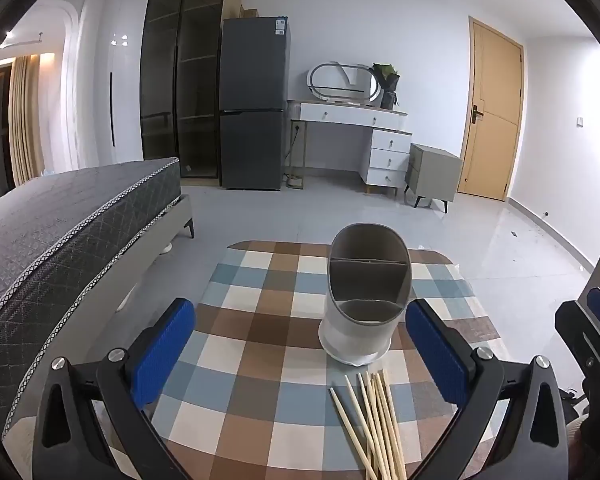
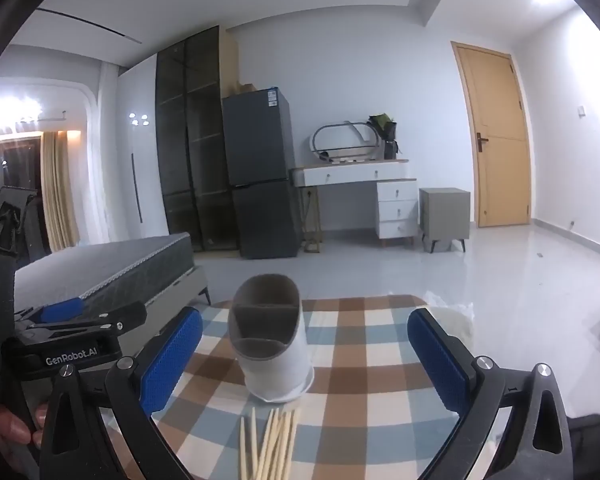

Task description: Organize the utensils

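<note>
Chopsticks (image 1: 374,420) are lying loose in a fanned bundle on the checked cloth (image 1: 260,320), just in front of the holder (image 1: 366,292), which is standing upright with its compartments empty. I am holding the left gripper (image 1: 300,348) and the right gripper (image 2: 304,356) above the cloth on the near side of the holder, both with jaws spread wide and nothing between them. I am judging the risks from here: the sticks are overlapping, so a pinch could be dragging several along or scattering them; the holder looks light, so a jaw brushing its rim could be tipping it; and the two grippers, sitting close beside each other, could be colliding.
</note>
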Motion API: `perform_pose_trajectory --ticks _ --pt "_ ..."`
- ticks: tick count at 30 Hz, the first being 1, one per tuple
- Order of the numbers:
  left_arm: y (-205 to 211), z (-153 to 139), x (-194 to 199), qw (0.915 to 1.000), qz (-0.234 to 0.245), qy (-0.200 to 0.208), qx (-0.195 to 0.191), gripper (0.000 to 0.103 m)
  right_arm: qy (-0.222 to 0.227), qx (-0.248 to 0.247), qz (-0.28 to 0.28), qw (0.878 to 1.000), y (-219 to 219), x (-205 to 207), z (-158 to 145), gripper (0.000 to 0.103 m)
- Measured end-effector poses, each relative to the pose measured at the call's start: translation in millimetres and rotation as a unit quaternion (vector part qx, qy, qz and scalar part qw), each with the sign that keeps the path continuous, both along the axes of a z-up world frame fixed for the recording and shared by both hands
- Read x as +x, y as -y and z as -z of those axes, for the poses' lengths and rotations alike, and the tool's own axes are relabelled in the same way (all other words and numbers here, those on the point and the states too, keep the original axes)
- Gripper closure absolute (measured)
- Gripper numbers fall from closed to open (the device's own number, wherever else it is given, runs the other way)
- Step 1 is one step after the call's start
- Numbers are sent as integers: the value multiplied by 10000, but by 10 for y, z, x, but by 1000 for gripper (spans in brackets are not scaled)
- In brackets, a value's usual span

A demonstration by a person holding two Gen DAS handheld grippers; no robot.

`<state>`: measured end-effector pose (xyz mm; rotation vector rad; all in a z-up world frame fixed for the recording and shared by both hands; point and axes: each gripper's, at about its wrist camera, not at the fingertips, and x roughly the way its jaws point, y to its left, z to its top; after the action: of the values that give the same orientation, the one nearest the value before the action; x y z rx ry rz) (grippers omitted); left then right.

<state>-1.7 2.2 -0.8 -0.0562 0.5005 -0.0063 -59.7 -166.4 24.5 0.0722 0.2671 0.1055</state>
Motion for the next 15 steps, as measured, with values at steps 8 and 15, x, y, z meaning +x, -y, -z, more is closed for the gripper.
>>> perform_pose_trajectory --ticks 8,15 --pt "1 11 3 9999 50 8 -112 1 41 16 0 10000 29 -22 -11 0" --pt "18 10 -24 10000 49 70 -26 1 44 -2 10 10000 32 -27 -9 0"
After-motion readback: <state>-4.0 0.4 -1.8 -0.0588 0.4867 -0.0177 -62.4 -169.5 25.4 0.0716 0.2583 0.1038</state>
